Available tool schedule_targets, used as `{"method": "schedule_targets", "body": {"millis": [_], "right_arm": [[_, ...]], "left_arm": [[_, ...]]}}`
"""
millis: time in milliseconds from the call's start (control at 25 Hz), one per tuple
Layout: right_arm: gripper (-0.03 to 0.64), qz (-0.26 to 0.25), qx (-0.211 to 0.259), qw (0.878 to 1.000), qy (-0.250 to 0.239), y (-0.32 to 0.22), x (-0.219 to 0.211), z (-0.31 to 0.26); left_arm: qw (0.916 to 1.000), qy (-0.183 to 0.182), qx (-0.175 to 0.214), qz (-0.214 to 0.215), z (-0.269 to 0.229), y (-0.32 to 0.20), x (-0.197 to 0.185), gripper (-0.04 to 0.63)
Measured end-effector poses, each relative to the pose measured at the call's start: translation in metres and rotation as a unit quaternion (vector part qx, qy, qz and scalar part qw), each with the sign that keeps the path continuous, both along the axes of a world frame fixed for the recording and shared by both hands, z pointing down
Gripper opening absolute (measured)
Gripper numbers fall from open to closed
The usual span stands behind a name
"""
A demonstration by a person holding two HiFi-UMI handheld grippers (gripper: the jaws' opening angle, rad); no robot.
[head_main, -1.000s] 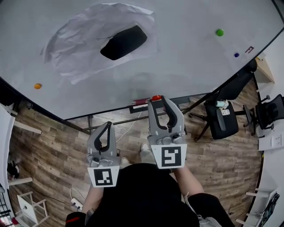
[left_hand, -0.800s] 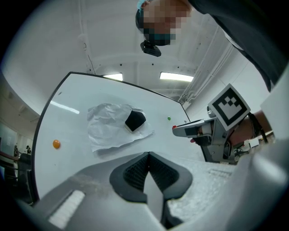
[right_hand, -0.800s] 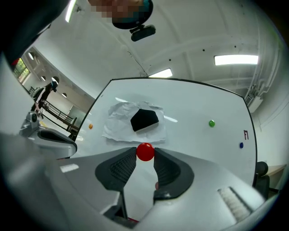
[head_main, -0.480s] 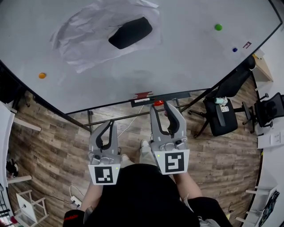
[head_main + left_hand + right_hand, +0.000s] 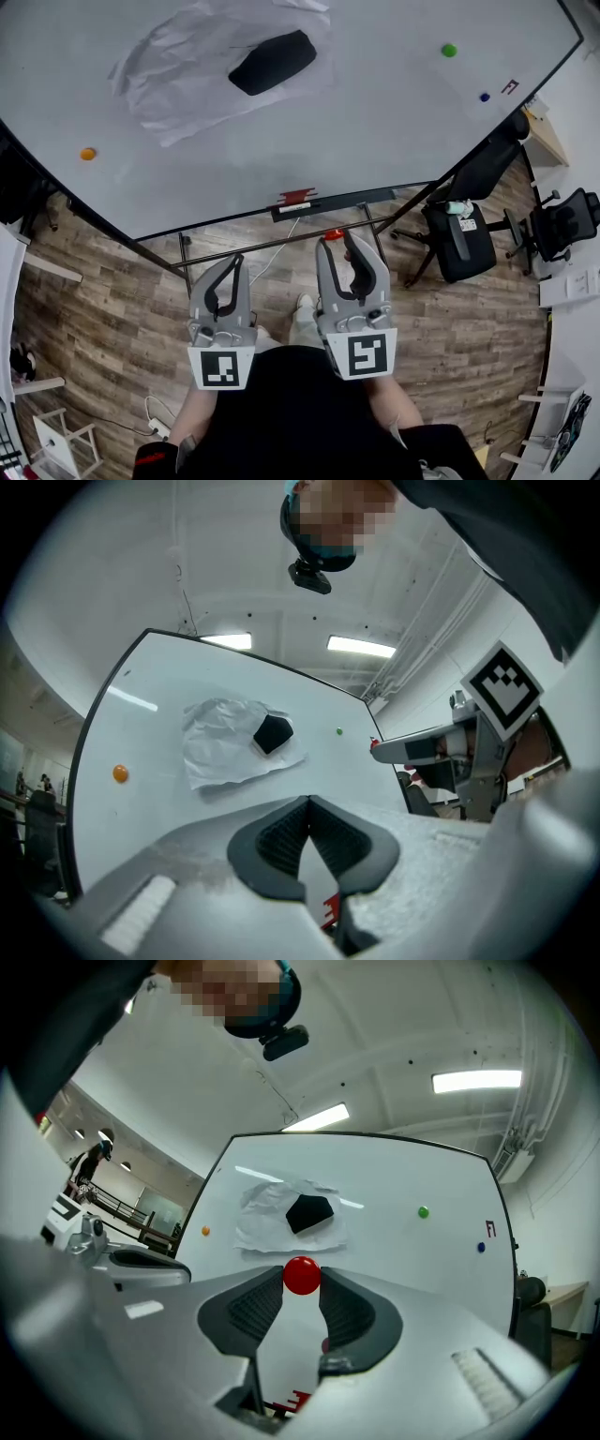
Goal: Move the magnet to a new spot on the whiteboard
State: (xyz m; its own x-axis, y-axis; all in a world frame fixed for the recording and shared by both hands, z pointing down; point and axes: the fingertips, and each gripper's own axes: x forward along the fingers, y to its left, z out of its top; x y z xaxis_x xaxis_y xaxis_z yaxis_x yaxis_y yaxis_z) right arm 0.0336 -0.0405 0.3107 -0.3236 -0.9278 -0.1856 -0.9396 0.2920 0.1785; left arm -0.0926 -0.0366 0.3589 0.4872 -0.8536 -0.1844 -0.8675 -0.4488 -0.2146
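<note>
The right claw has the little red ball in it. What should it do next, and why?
Probably move the right claw up to a bare patch of the large white whiteboard. The small round red magnet is pinched between the claw's tips, off the board and over the wooden floor, so it must touch the board to stick somewhere new.

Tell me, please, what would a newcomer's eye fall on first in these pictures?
Most likely the red magnet pinched at the jaw tips of the right gripper, clear of the whiteboard. Next comes the crumpled paper with a black block on it, at the board's upper left; an orange magnet and a green magnet sit far apart.
</note>
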Motion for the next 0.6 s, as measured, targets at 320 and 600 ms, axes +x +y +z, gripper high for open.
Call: {"method": "schedule_targets", "body": {"millis": [320,600], "right_arm": [[0.124,0.003,0.005,1.0,-0.014,0.009,0.001,0.002],[0.124,0.012,-0.013,1.0,-0.003,0.01,0.006,0.013]], "left_arm": [[1.0,0.003,0.008,-0.003,-0.004,-0.006,-0.007,0.002],[0.9999,0.013,0.009,0.001,-0.005,-0.011,-0.006,0.002]]}}
